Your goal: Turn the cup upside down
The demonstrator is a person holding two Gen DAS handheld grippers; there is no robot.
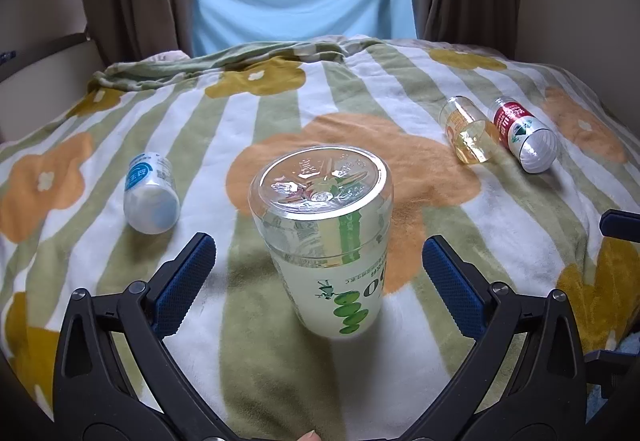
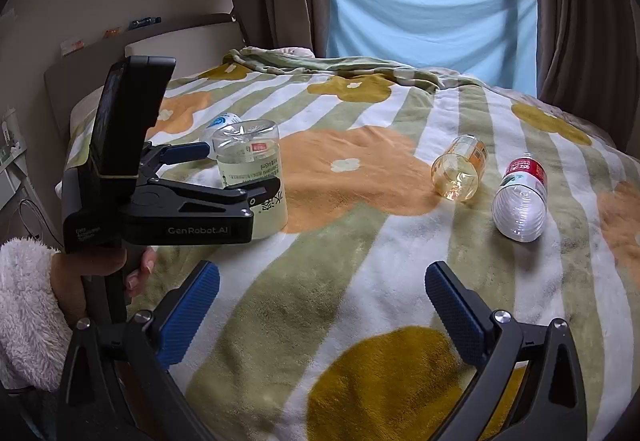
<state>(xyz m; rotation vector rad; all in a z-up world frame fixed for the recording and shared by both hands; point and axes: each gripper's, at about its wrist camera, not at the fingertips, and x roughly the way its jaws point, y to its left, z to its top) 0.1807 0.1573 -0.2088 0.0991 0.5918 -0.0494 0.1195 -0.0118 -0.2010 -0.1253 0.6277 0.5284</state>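
Left wrist view: we see clear plastic cup with green print (image 1: 326, 241), inverted on striped flower blanket (image 1: 240, 361), between spread fingers of left gripper (image 1: 320, 281), untouched. Right gripper (image 2: 322, 305) released, holding nothing. We count three toppled bottles, one cup.

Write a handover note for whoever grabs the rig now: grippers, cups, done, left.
Left gripper: open, jaws either side of the green-print cup, not closed on it.
Right gripper: open, holds nothing, low over the blanket.
Green-print cup: stands base-up, mouth down, on the blanket; its print reads upside down, so this one looks flipped.
Amber cup, red-label cup and blue-label cup: all three lie on their sides, amber and red-label to the right, blue-label to the left.
Left: back the left gripper off; if the others count too, stand each mouth-down.
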